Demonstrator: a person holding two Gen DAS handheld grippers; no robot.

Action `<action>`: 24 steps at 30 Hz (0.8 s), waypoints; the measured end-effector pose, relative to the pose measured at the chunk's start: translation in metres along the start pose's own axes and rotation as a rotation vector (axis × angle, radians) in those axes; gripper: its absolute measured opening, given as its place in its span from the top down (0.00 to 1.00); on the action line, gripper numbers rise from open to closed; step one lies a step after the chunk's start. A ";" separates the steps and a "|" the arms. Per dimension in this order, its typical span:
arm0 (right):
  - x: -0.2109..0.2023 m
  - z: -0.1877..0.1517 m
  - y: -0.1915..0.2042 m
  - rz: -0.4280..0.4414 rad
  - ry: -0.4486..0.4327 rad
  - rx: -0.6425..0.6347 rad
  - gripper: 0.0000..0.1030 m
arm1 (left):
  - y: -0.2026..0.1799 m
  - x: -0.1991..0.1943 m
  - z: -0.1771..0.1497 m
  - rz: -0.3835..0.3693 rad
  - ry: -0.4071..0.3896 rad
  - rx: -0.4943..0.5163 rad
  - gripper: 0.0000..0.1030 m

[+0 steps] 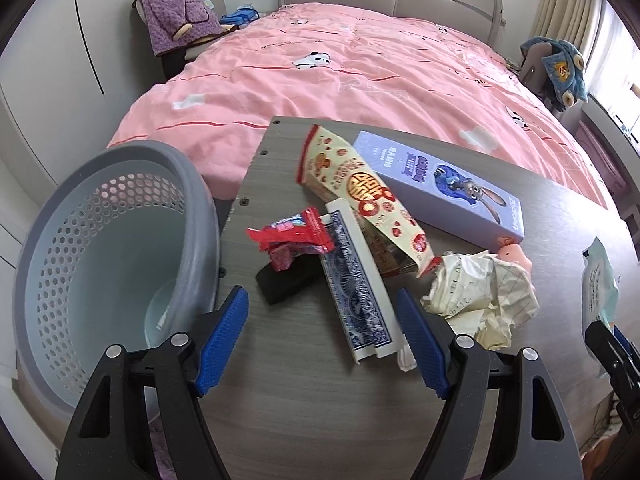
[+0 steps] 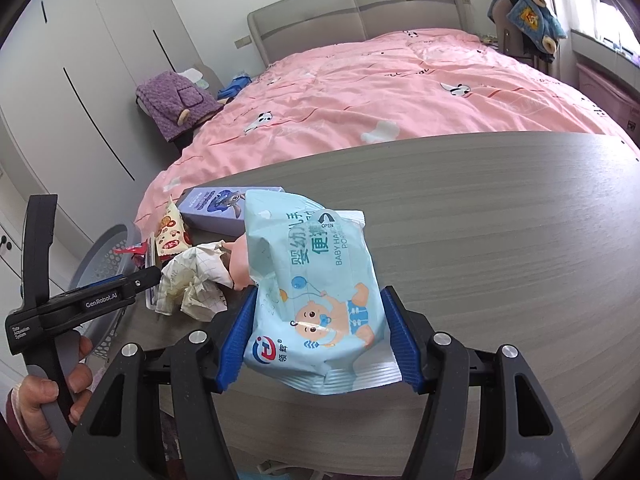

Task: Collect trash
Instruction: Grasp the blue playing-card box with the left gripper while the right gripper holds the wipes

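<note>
Grey bench [image 1: 304,420] is seen with most trash uncollected. Basket [image 1: 100,248] beside it looks almost empty. Purple box [image 1: 440,184], snack bag [image 1: 360,192], crumpled paper [image 1: 484,296] and red wrapper [image 1: 292,240] lie piled. Wipes pack [image 2: 316,292] is pinched in right gripper [image 2: 316,336] jaws. Left gripper [image 1: 324,344] jaws are spread, nothing held.

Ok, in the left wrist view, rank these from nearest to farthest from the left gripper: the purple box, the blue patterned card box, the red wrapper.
1. Blue patterned card box: between the open fingers of the left gripper.
2. Red wrapper: just beyond, left of centre.
3. Purple box: farthest, toward the bed.
</note>
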State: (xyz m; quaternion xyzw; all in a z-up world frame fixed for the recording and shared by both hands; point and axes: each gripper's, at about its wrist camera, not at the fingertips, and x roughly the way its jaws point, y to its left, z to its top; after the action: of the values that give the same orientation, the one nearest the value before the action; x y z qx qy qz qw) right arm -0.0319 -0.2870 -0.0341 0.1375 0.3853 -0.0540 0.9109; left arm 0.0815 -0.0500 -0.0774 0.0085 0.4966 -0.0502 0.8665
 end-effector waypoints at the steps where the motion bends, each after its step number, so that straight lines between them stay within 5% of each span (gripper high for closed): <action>1: 0.000 0.001 -0.001 0.001 -0.001 0.002 0.42 | -0.001 0.001 0.000 -0.005 0.002 0.000 0.29; 9: -0.002 -0.001 -0.002 0.003 -0.007 0.012 0.42 | -0.006 0.014 0.001 -0.055 0.055 -0.005 0.71; 24: -0.006 -0.001 0.001 0.002 -0.021 0.015 0.42 | -0.027 -0.026 0.005 -0.115 -0.042 0.106 0.77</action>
State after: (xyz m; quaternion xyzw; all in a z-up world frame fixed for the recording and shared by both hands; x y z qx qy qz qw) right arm -0.0370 -0.2862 -0.0300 0.1444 0.3750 -0.0573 0.9139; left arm 0.0697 -0.0751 -0.0514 0.0249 0.4744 -0.1265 0.8708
